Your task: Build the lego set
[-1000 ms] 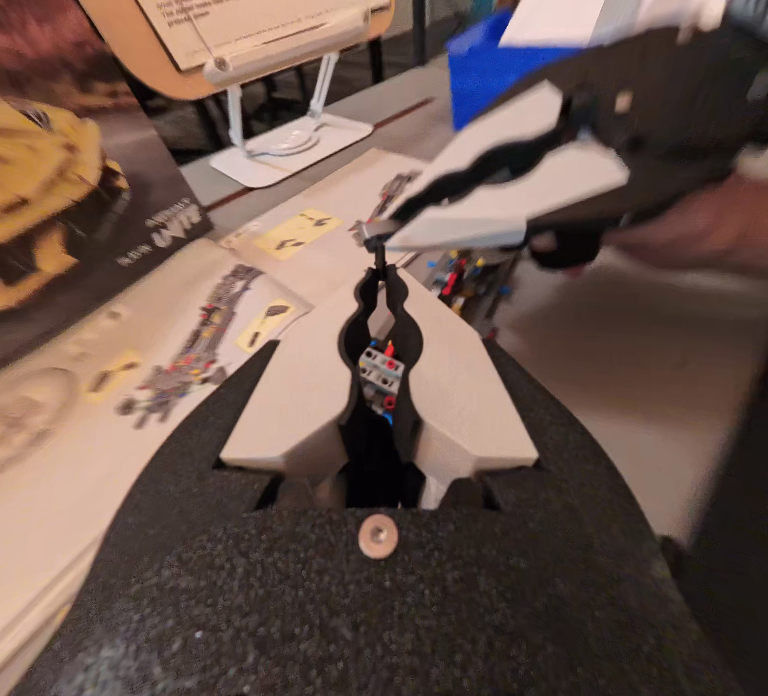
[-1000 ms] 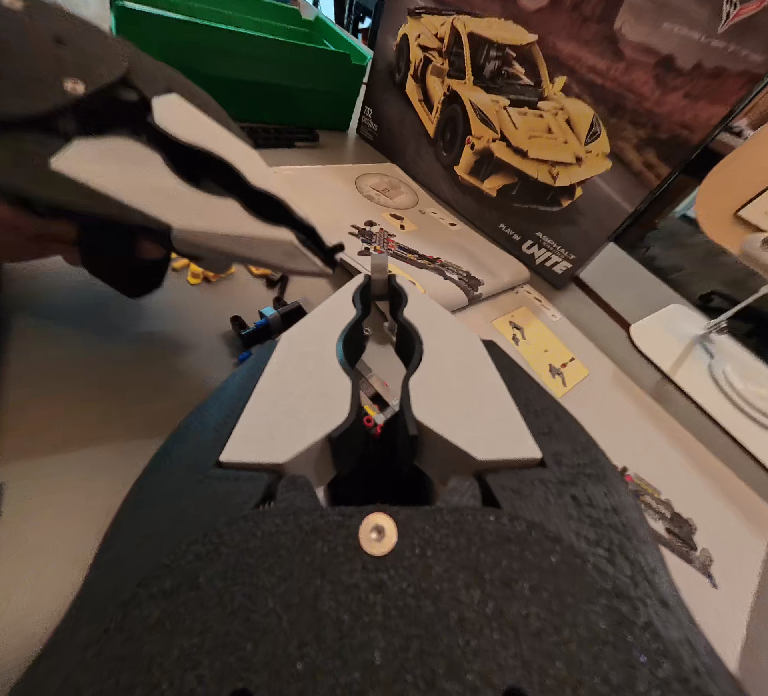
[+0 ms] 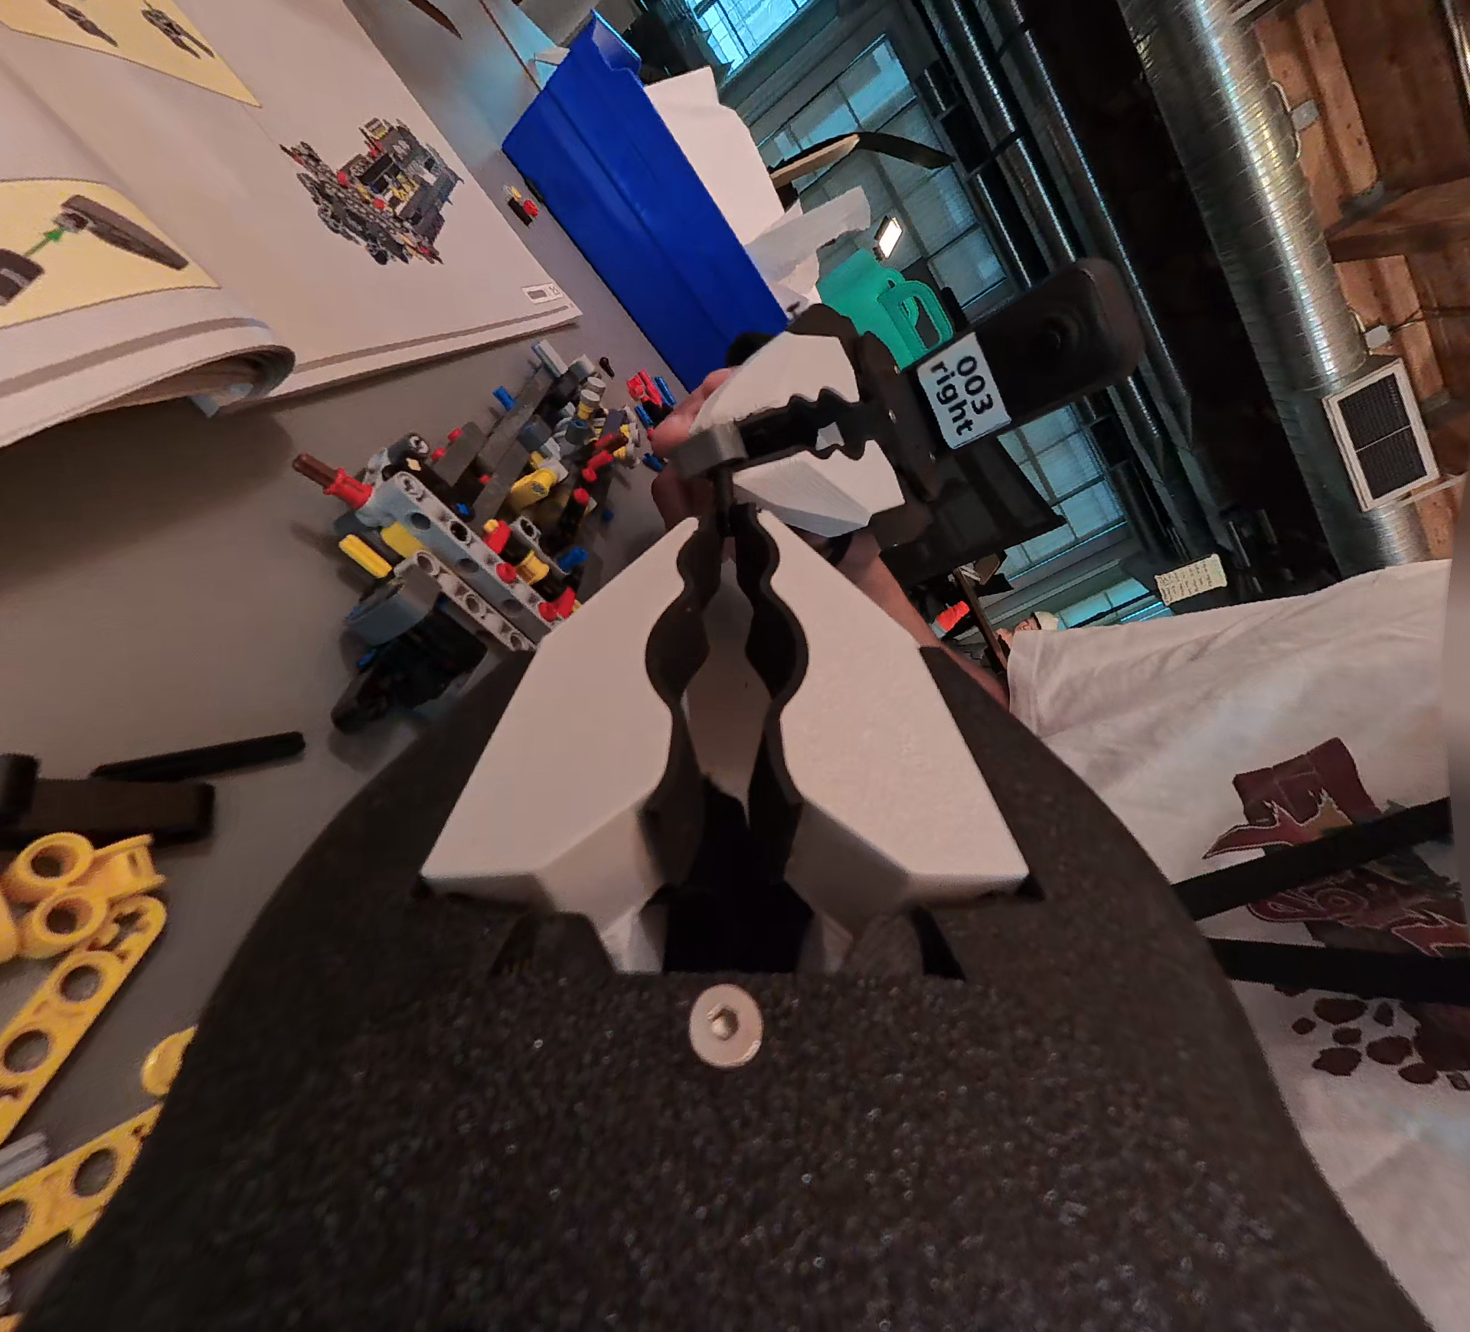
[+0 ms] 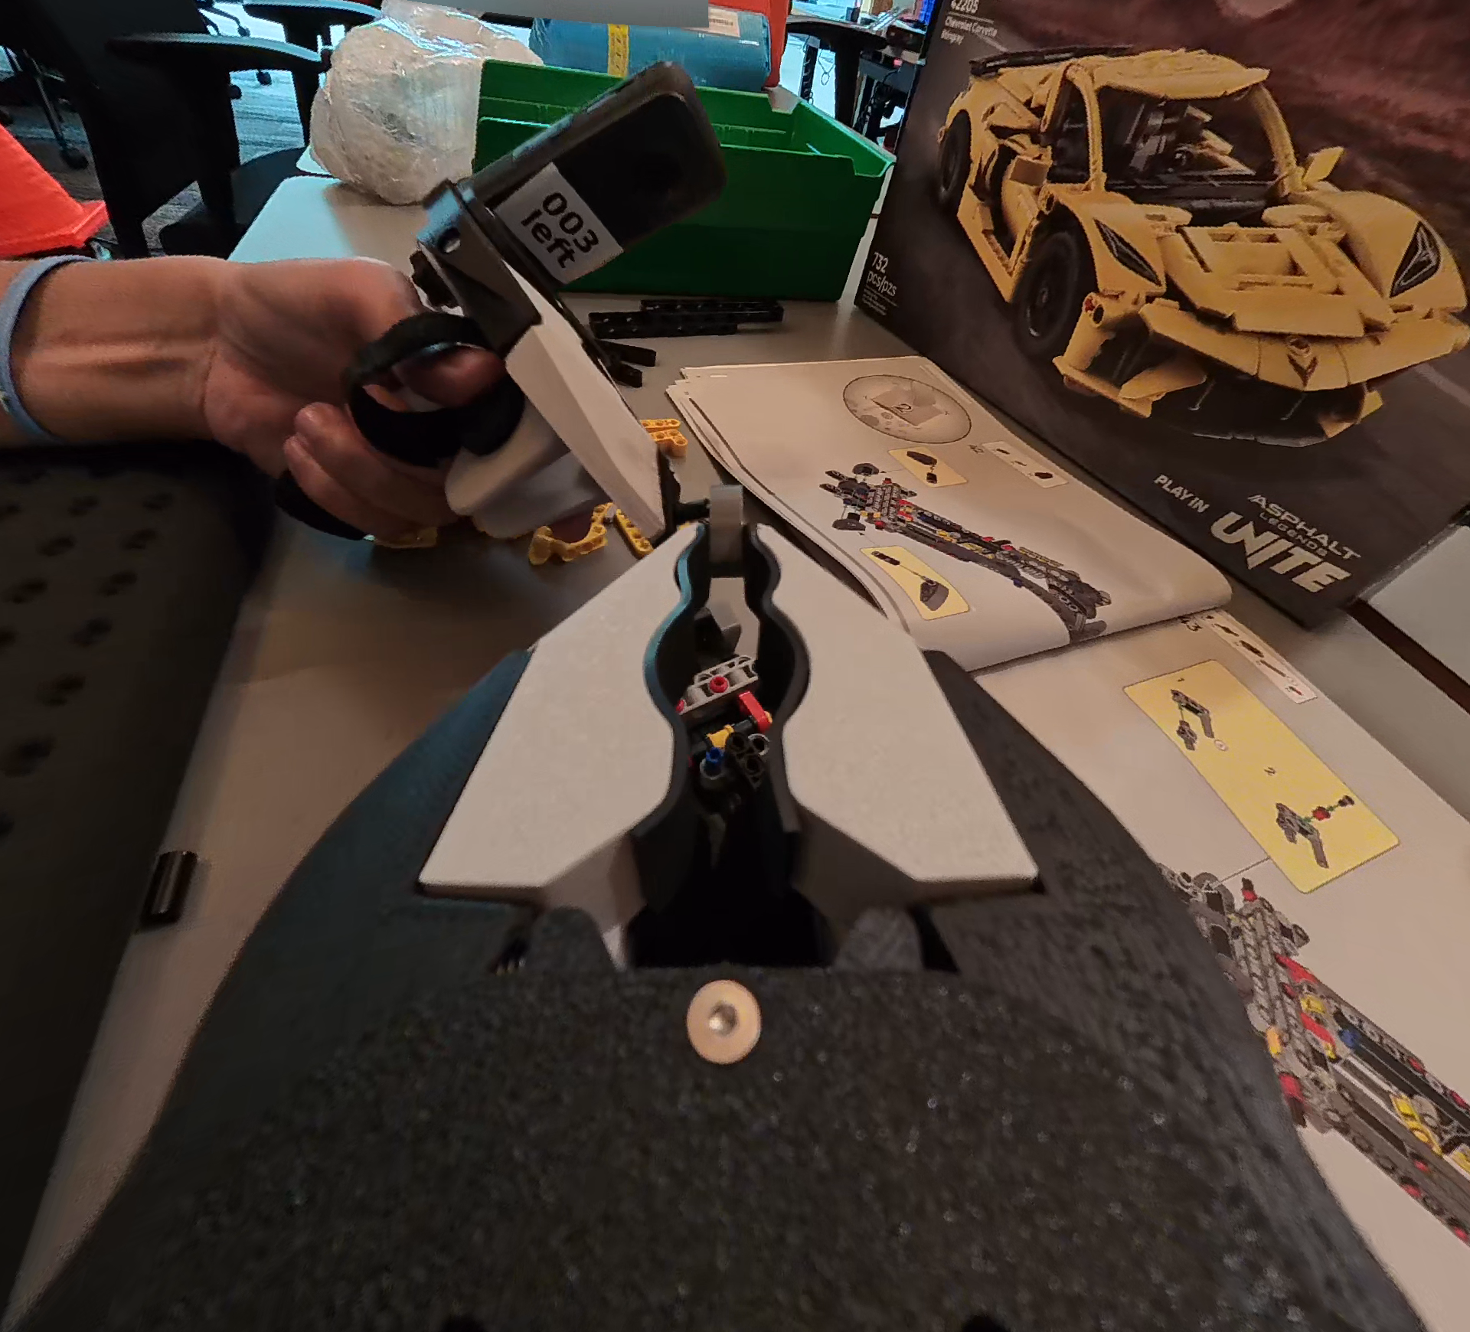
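My left gripper (image 3: pixel 728 518) is shut on a small black pin (image 3: pixel 724 490) at its tips. My right gripper (image 4: pixel 725 538) is shut on a light grey piece (image 4: pixel 725 518). The two grippers meet tip to tip above the table, with the pin against the grey piece (image 3: pixel 710 449). The left gripper (image 4: pixel 664 498) comes in from the left in the right wrist view, and the right gripper (image 3: pixel 716 455) from above in the left wrist view. A partly built grey assembly with coloured pins (image 3: pixel 461 562) lies on the table below; it also shows between the right fingers (image 4: pixel 724 705).
An open instruction booklet (image 4: pixel 915 498) and the set's box (image 4: pixel 1193 220) are at the right. A green bin (image 4: pixel 716 196), black beams (image 4: pixel 684 319) and yellow pieces (image 4: pixel 573 538) lie behind. A blue bin (image 3: pixel 636 212) and yellow beams (image 3: pixel 64 976) show in the left wrist view. Left and right tips are no more than a few centimetres apart.
The left gripper has rolled strongly onto its side, so its view is tilted. Both grippers stay shut and tip to tip. The right gripper has shifted slightly.
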Demonstrator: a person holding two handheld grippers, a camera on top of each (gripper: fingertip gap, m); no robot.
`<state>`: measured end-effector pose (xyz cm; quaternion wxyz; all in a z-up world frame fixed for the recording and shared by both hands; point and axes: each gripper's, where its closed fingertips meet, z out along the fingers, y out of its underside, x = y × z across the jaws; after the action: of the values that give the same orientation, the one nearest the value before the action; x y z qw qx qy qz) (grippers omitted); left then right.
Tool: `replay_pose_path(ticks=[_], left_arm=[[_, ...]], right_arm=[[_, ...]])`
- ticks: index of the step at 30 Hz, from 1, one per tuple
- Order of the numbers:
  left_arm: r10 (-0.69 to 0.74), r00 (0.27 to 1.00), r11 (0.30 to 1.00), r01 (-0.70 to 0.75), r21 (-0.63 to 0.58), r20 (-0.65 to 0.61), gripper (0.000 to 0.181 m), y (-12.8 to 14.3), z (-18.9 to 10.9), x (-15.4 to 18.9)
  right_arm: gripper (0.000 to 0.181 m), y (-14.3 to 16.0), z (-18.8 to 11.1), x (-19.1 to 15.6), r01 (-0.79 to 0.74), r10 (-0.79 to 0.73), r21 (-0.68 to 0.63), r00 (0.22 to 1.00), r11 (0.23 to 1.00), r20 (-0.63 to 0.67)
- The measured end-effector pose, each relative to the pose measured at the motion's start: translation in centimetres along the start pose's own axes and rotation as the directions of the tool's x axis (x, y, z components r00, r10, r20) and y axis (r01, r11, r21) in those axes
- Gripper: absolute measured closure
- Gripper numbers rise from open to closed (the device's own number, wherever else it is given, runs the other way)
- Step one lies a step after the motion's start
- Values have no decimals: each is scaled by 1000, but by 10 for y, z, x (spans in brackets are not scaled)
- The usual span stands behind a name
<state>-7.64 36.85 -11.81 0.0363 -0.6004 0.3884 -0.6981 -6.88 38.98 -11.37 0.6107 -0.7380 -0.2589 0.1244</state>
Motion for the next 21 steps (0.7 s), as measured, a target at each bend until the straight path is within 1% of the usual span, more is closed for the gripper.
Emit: replay_pose_path(ticks=[9,13,16,19,21], left_arm=[[-31,1000,999,31,-9,3,179,1,-1,-3],[-30,999,999,31,-11,16,179,1,-1,-6],[-28,999,999,28,-16,18,179,2,-1,-6],[-23,1000,999,24,-30,19,179,5,0,-6],[-24,999,999,25,-44,30,179,7,1,-8]], right_arm=[[175,4,1,0,108,-108,-21,994,994,-33],[175,7,2,1,124,-126,-43,991,991,-37],[175,7,1,-1,95,-96,-38,995,995,-19],[175,8,1,-3,107,-107,-46,994,993,-14],[175,11,2,-3,142,-144,-68,989,988,-21]])
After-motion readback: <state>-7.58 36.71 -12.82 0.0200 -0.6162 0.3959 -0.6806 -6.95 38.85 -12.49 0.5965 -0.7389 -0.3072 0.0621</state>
